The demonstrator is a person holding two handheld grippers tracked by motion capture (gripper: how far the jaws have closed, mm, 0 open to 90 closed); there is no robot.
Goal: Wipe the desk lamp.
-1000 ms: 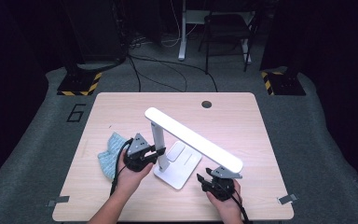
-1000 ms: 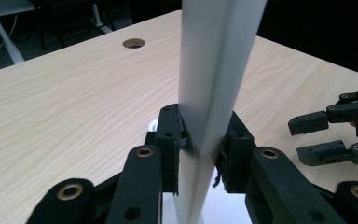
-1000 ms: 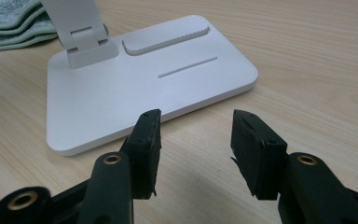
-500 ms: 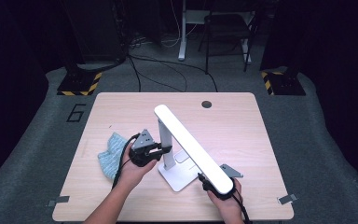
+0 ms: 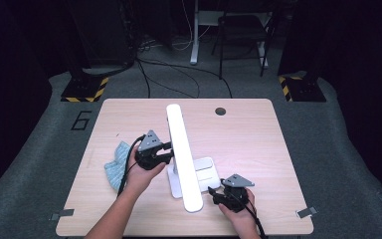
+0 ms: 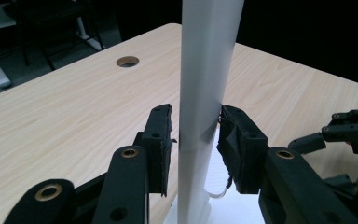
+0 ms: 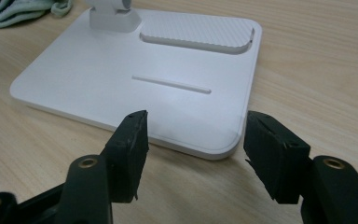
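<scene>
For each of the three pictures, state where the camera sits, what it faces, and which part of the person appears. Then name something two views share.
High view: above the table, looking down; both forearms, left gripper, right gripper.
Left gripper view: on that gripper, facing the lamp arm between its jaws.
Right gripper view: on that gripper, facing the lamp base past open jaws.
Shared: high and right gripper views show the cloth.
</scene>
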